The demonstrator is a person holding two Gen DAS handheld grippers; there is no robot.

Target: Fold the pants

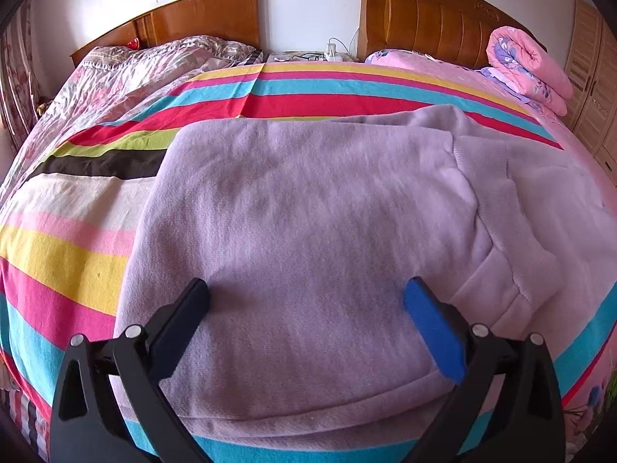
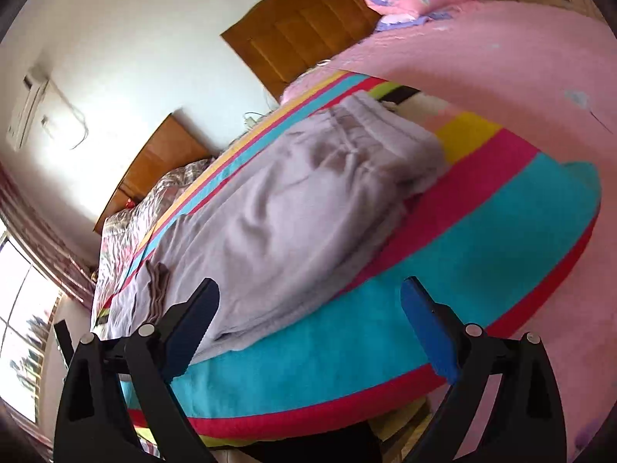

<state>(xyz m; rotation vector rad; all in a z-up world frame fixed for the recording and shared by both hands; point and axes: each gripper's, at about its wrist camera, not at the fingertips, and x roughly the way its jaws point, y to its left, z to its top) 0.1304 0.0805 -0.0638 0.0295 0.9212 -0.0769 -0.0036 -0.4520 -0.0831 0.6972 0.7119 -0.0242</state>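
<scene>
My left tongs [image 1: 306,297] hover spread right over the lilac pants [image 1: 308,208], long axis running left-right; my right tongs [image 2: 308,301], also spread, sit off their near edge.

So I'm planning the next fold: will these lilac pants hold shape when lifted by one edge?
Probably not. The pants drape in soft wrinkles, so they'd likely sag. The fleecy, doubled layers suggest some bulk and little sliding on the striped sheet.

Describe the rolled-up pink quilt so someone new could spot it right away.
Find the right-hand wooden headboard against the wall. At its foot, on the pink bedding, lies the rolled quilt. It is the only rolled bundle, pink with purple flowers.
</scene>
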